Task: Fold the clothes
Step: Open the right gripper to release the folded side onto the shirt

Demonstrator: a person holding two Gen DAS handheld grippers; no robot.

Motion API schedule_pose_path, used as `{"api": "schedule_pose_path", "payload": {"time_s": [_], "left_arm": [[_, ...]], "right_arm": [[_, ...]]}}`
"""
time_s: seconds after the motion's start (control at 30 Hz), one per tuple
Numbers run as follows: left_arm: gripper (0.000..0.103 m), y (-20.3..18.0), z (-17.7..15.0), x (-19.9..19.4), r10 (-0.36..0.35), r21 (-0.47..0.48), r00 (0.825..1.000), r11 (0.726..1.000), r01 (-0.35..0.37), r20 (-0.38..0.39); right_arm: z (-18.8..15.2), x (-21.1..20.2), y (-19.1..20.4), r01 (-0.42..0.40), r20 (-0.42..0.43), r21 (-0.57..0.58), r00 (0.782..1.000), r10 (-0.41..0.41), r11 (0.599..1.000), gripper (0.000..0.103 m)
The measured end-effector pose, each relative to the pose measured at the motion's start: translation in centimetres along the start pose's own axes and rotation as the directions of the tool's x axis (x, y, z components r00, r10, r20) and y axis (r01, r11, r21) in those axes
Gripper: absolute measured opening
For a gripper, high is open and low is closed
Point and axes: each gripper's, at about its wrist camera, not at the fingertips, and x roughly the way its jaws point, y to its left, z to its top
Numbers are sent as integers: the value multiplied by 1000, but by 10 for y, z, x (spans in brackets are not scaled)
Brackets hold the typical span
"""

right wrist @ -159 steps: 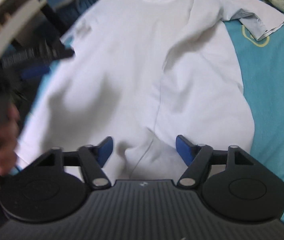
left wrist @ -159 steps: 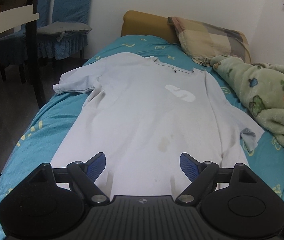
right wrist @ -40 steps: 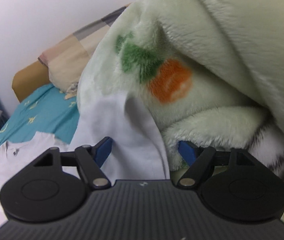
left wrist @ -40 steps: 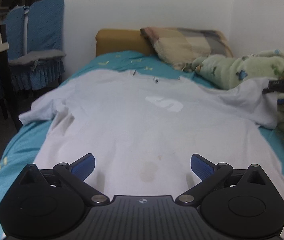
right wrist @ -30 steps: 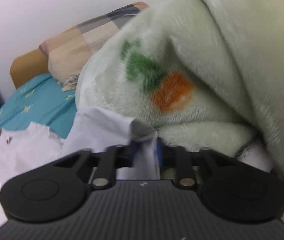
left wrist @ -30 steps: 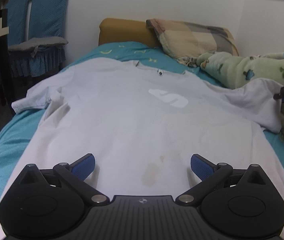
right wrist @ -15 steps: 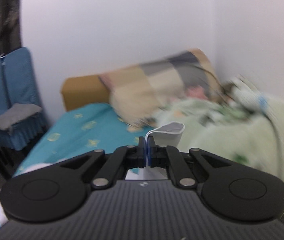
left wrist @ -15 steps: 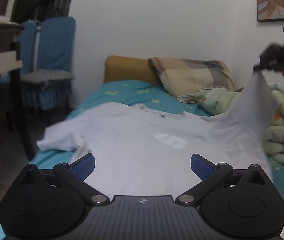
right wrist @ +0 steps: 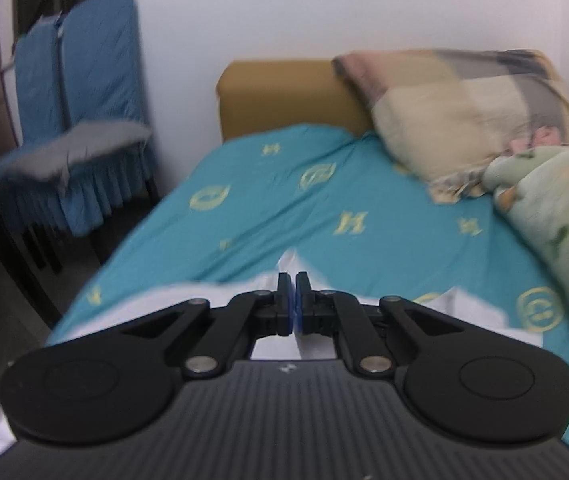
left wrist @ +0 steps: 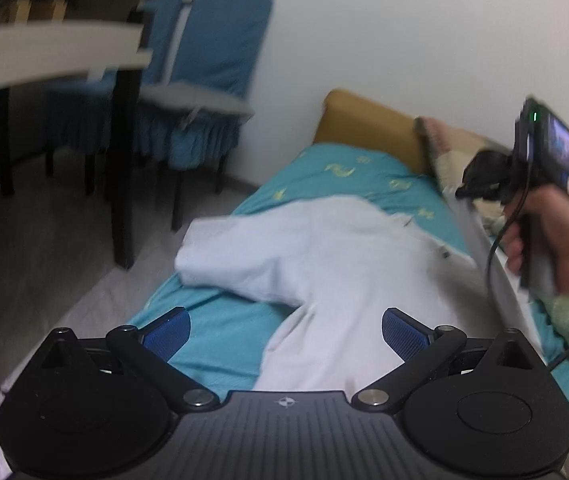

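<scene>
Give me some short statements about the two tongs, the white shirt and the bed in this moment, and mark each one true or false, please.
1. The right tongs are shut on the white shirt. True.
2. The left tongs are closed on the shirt's hem. False: their jaws stand wide open and hold nothing.
3. The shirt lies on a teal bedsheet. True.
4. The patchwork pillow lies on the floor. False: it leans at the head of the bed, against the yellow headboard.
5. A blue-covered chair stands beside the bed. True.
</scene>
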Motion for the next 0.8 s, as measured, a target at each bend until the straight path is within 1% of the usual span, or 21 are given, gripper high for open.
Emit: {"api": "schedule_pose_path", "payload": {"time_s": [0.07, 0.1, 0.13, 0.17, 0.2, 0.23, 0.27, 0.37, 0.47, 0.6, 0.67, 0.8], "left_arm": [[103, 3, -6, 11, 14, 0, 999, 1000, -14, -29], [103, 2, -8, 15, 16, 7, 999, 1000, -16, -39], [103, 0, -10, 17, 17, 16, 999, 1000, -16, -46], [103, -1, -12, 20, 17, 26, 998, 1000, -16, -52], [103, -3, -14, 23, 17, 36, 998, 999, -15, -59], [103, -4, -16, 25, 18, 45, 998, 999, -15, -65], [103, -6, -18, 28, 18, 55, 997, 998, -14, -72], [103, -10, -20, 27, 7, 64, 997, 998, -1, -80], [103, -13, -19, 19, -16, 59, 997, 998, 21, -74], [103, -24, -20, -3, -51, 90, 997, 994, 56, -58], [103, -30, -21, -14, -68, 105, 996, 992, 73, -51], [103, -42, -23, -37, -103, 136, 994, 985, 107, -37]], "right_arm": [[-12, 14, 2, -18, -33, 5, 999, 18, 1000, 7], [-17, 21, 3, -27, -49, 7, 998, 28, 1000, 13], [-19, 25, 1, -34, -71, 22, 997, 36, 999, 23], [-20, 24, -2, -41, -68, 44, 997, 44, 998, 55], [-21, 23, -4, -47, -65, 66, 997, 51, 997, 82], [-22, 10, -10, -45, -57, 85, 997, 50, 995, 88], [-22, -2, -15, -44, -49, 103, 998, 49, 994, 85], [-25, -39, -30, -39, -25, 159, 999, 44, 987, 85], [-40, -113, -57, -58, 12, 229, 998, 56, 972, 85], [-74, -215, -87, -37, 19, 279, 999, 33, 960, 85], [-94, -259, -96, -19, 12, 279, 1000, 16, 960, 85], [-133, -327, -104, 43, -21, 252, 999, -39, 967, 85]]}}
